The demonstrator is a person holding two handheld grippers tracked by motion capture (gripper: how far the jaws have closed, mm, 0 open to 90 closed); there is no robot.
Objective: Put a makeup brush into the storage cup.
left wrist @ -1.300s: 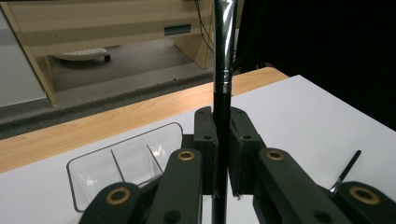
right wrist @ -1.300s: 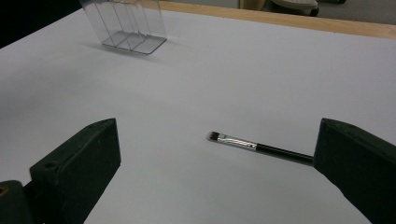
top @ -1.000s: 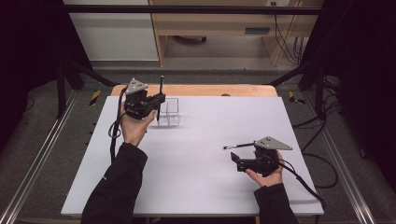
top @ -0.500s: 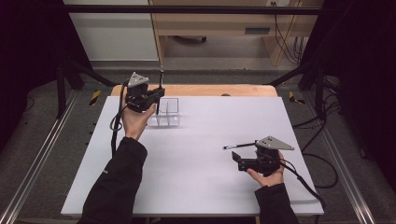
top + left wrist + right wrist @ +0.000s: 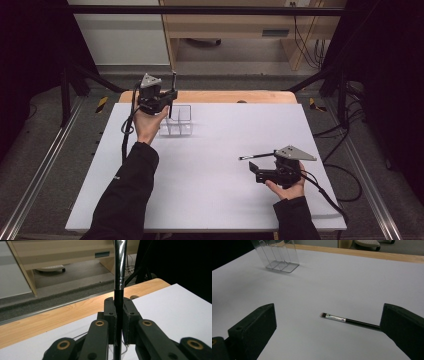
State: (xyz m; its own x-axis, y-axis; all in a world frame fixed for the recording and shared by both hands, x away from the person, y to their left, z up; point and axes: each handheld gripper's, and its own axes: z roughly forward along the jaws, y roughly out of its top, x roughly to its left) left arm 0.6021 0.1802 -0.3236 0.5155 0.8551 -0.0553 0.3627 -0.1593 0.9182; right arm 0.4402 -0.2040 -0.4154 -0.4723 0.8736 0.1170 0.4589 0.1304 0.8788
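The left gripper (image 5: 167, 97) is up near the far left corner of the table (image 5: 210, 200), just short of the wooden strip along the far edge. Its jaws are clenched on a thin black brush (image 5: 173, 95) that stands upright between them; in the left gripper view the black handle (image 5: 118, 315) runs straight up between the two pads and turns into a shiny metal sleeve above them. The lower end of this brush hangs over a clear plastic organiser (image 5: 177, 122), a small box with upright dividers that sits on the white surface just beside the left hand (image 5: 147, 122). Whether the brush tip is already inside a compartment I cannot tell

The right gripper (image 5: 257, 170) rests low near the right edge of the table, well apart from the organiser. Its jaws stand wide apart, grasping nothing. A second brush (image 5: 348, 320) lies flat on the white surface between and ahead of them, bristle end pointing towards the left edge, its handle end running behind the one jaw in the right gripper view; the pads do not press on it
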